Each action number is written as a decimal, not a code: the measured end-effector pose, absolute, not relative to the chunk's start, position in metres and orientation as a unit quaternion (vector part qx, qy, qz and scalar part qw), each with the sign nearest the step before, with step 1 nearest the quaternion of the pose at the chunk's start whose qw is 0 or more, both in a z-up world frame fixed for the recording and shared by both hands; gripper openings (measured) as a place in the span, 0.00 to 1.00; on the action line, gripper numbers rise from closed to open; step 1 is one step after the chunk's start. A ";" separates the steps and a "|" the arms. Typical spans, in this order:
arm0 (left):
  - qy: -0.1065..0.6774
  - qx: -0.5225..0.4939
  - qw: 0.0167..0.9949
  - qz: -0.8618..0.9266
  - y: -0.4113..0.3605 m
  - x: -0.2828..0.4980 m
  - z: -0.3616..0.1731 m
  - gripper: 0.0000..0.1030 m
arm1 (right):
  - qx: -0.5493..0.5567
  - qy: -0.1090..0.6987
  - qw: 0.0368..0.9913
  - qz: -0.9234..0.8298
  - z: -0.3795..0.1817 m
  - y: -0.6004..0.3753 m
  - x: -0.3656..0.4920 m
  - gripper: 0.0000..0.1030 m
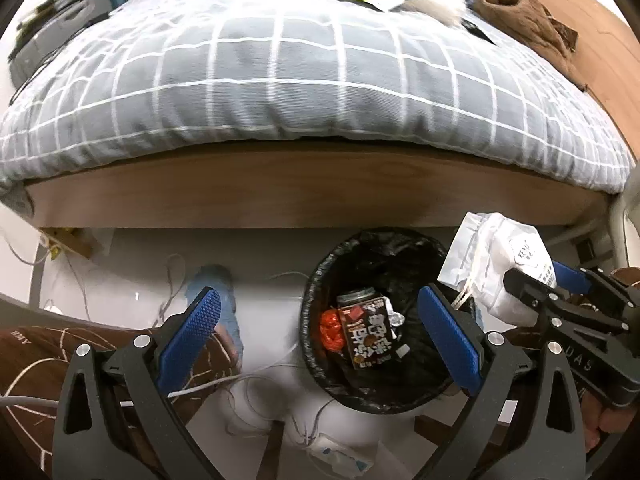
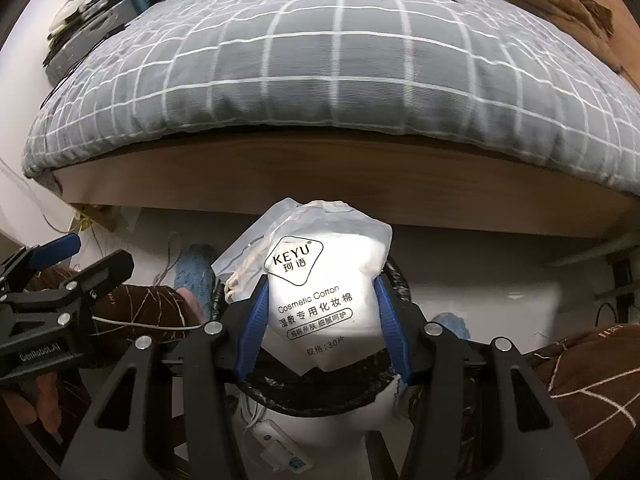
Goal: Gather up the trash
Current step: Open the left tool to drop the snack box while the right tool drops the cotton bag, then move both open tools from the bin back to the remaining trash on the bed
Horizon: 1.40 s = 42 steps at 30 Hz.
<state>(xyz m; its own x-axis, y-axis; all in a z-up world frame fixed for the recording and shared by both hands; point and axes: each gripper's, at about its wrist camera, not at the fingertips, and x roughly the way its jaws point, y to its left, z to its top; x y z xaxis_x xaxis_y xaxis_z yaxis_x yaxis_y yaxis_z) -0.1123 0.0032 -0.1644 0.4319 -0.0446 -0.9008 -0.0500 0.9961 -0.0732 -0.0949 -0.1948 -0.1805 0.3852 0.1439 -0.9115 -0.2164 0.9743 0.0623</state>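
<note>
Bin (image 1: 316, 344) before bed (image 1: 304, 184) — carton (image 1: 366, 332) inside

Glossy plastic cotton-pad pouch (image 2: 320, 292), crinkled black plastic bin liner (image 1: 384, 248), matt wooden bed frame (image 1: 312, 188).

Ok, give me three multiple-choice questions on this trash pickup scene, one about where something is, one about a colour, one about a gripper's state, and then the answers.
1. Where does the bin stand?
A. on the bed
B. on the floor beside the bed frame
C. on a chair

2. What colour is the crumpled wrapper lying in the bin next to the dark drink carton?
A. red-orange
B. green
C. purple

3. What is the right gripper doing?
A. standing open and empty
B. closed on a cable
C. closed on the white cosmetic cotton bag

Answers:
1 B, the black-lined bin sits on the pale floor just below the wooden bed frame.
2 A, the wrapper shows bright red-orange against the black liner.
3 C, both blue pads press the bag's sides above the bin, while the left gripper is open with nothing in it.
</note>
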 end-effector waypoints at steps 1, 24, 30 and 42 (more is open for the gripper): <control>0.531 -0.047 0.846 0.008 0.008 -0.112 -0.164 0.94 | -0.035 0.544 0.831 0.110 -0.181 -0.192 -0.094 0.49; 0.510 -0.049 0.858 0.015 0.012 -0.108 -0.153 0.94 | -0.044 0.480 0.874 0.062 -0.152 -0.202 -0.079 0.93; 0.488 -0.038 0.872 0.004 -0.003 -0.105 -0.135 0.94 | -0.043 0.443 0.895 0.044 -0.131 -0.221 -0.081 0.93; 0.459 -0.045 0.887 0.000 -0.014 -0.086 -0.106 0.94 | -0.034 0.402 0.915 0.027 -0.095 -0.243 -0.074 0.93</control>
<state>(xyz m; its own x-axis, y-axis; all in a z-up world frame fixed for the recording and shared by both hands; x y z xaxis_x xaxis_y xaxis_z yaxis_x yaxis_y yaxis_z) -0.0863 -0.0143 -0.1062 0.5793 -0.0410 -0.8141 -0.0411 0.9960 -0.0795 -0.0736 -0.2435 -0.0946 0.6758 0.0222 -0.7367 -0.0768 0.9962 -0.0405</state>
